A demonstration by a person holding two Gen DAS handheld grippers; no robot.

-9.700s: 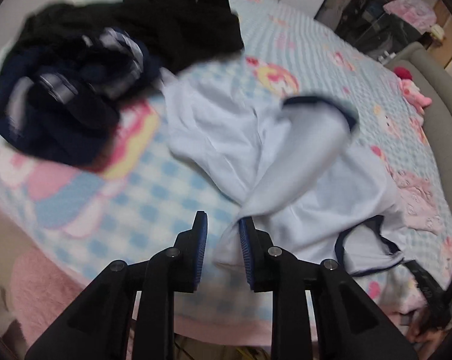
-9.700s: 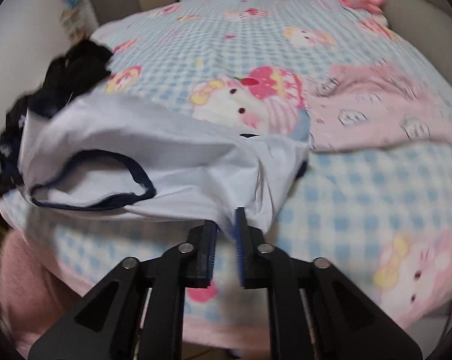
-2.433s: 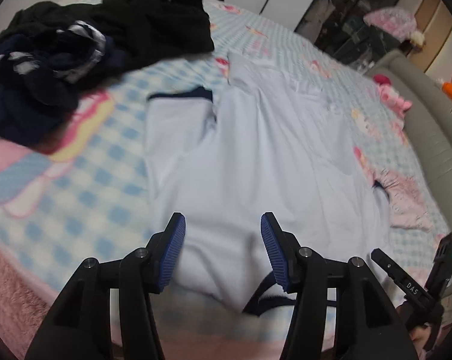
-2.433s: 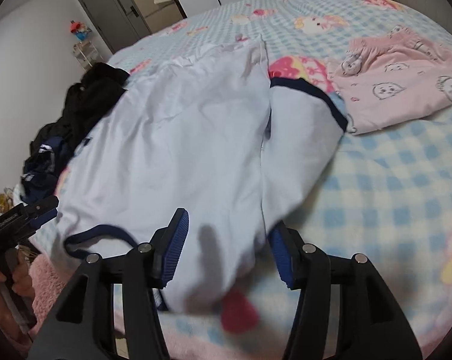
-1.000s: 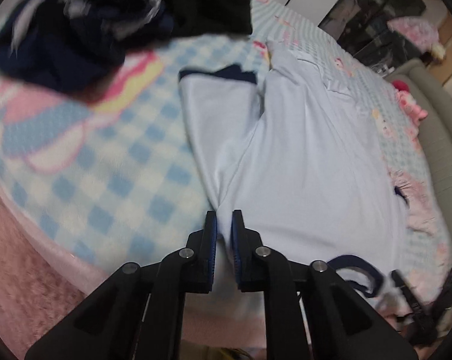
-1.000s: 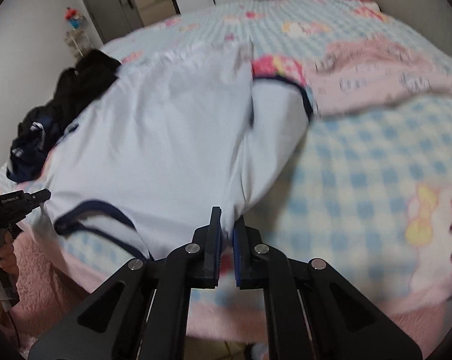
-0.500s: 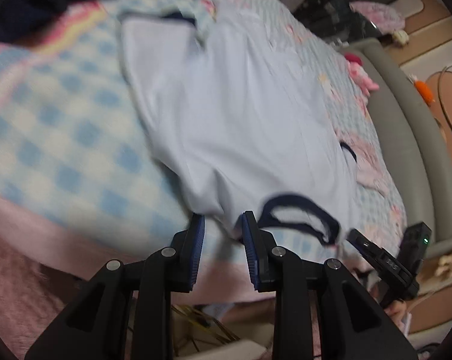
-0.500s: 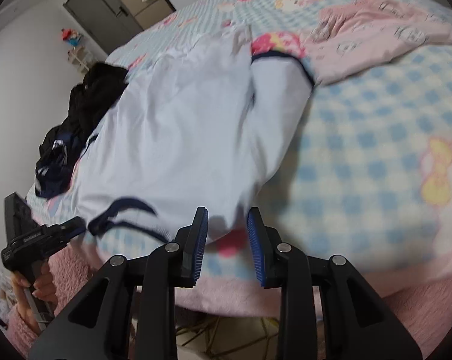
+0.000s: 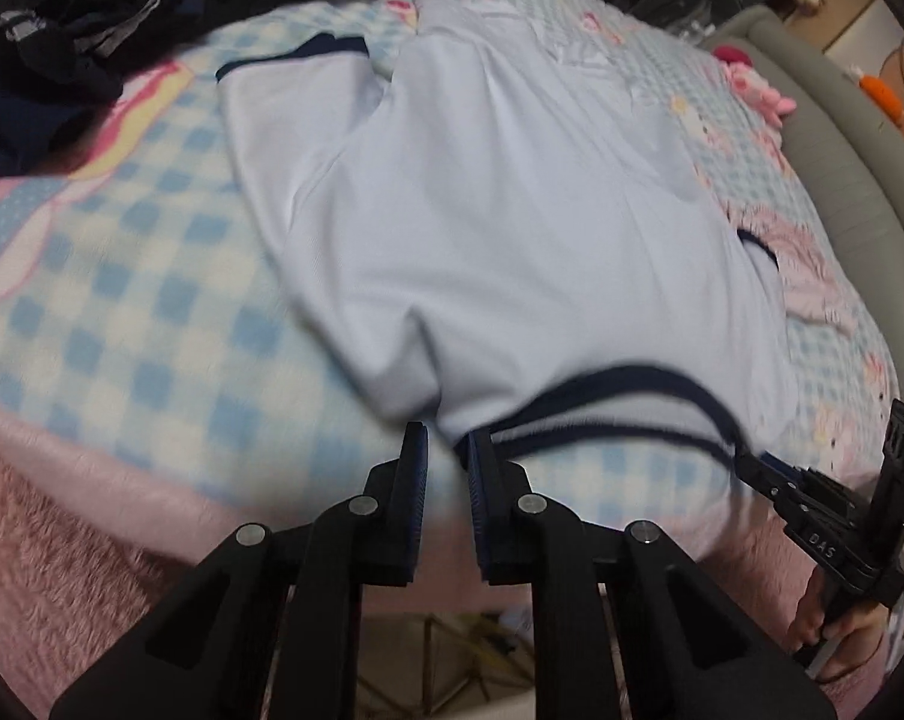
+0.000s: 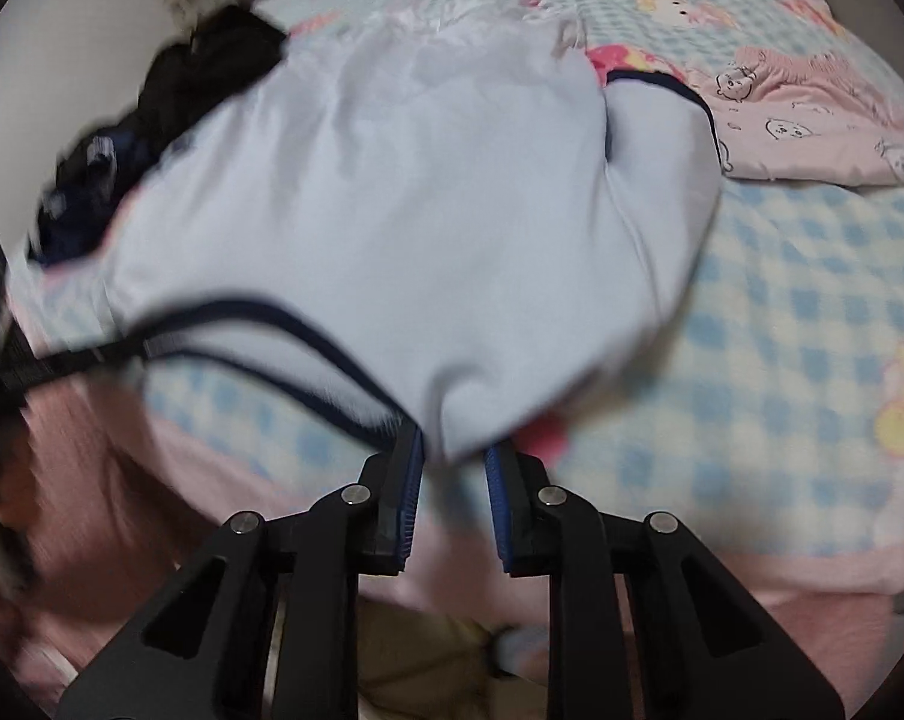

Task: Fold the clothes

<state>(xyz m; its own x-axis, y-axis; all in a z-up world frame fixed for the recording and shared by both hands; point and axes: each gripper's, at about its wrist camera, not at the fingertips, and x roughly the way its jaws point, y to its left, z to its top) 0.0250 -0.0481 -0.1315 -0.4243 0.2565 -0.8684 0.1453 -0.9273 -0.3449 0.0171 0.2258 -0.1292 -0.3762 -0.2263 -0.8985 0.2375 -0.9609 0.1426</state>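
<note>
Your bed [image 9: 122,276] is the work surface, and its checked blanket leaves a broad bare stretch on each side of the shirt [image 9: 511,210], so you have room to swing a sleeve or side inward. The shirt lies spread flat down the middle, neck end at the near edge of the bed and hem toward the far end; judging by that layout, it is set for folding and no fold is made yet. The dark pile [image 9: 74,42] sits at the far left, near the left sleeve but apart from it. The pink garment [image 10: 811,120] lies just beside the right sleeve, so a fold toward the middle is the safer direction on that side.

The navy neckline [image 9: 619,396] bows open along the near edge, which drops off to the pink bed skirt, so cloth pulled toward you may slide off.

Your left hand-held gripper [image 9: 446,450] is closing, jaws a little apart at the shoulder corner beside the neckline; whether cloth is between them is unclear. Your right hand-held gripper [image 10: 452,468] is also closing, with the other shoulder corner hanging between its jaws, not visibly pinched.
</note>
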